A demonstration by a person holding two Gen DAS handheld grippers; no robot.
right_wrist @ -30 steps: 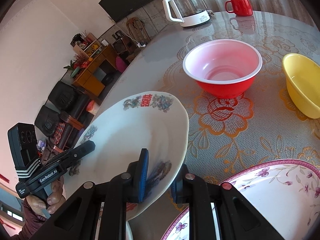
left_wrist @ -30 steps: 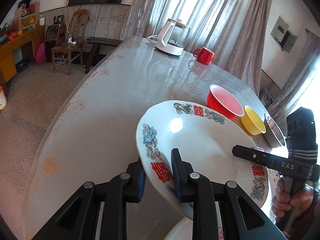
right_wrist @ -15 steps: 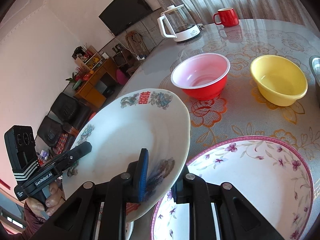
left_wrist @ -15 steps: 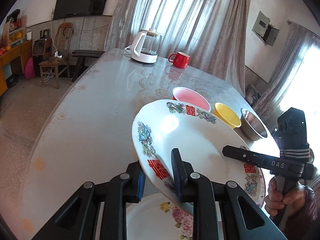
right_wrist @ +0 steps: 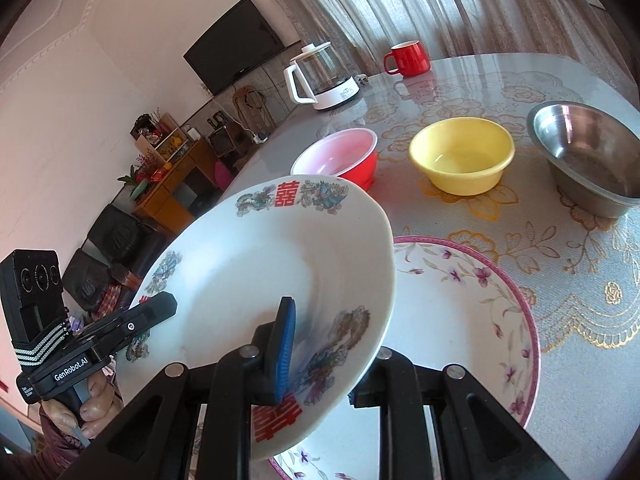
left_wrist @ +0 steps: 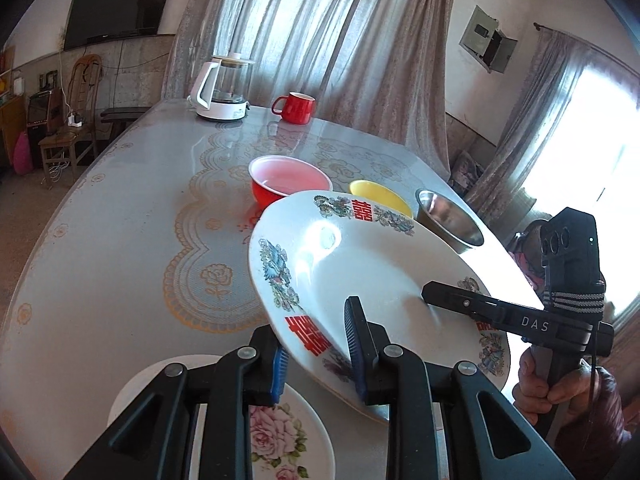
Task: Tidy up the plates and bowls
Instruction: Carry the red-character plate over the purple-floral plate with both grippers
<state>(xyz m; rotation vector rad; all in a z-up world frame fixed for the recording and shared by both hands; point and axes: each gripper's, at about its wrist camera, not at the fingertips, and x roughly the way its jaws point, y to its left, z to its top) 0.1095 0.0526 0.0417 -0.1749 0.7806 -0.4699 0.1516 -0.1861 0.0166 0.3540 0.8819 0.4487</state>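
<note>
A white plate with red characters and dragon prints (left_wrist: 360, 264) (right_wrist: 264, 272) is held in the air above the table, tilted. My left gripper (left_wrist: 316, 356) is shut on its near rim. My right gripper (right_wrist: 320, 360) is shut on the opposite rim and also shows in the left wrist view (left_wrist: 472, 304). Below it lie a pink-rimmed flowered plate (right_wrist: 460, 312) and a rose-patterned plate (left_wrist: 288, 440). A red bowl (left_wrist: 290, 182) (right_wrist: 340, 156), a yellow bowl (left_wrist: 380, 198) (right_wrist: 462, 154) and a steel bowl (left_wrist: 448, 218) (right_wrist: 584, 152) stand in a row beyond.
A glass kettle on a white base (left_wrist: 222, 88) (right_wrist: 320, 78) and a red mug (left_wrist: 294, 108) (right_wrist: 408, 58) stand at the table's far end. The table (left_wrist: 120, 240) has a lace-patterned cover. Chairs and a cabinet stand off to the left.
Both grippers have carried the plate back toward the near edge and higher. The flowered plates have come into view beneath it, and the bowls now sit farther off.
</note>
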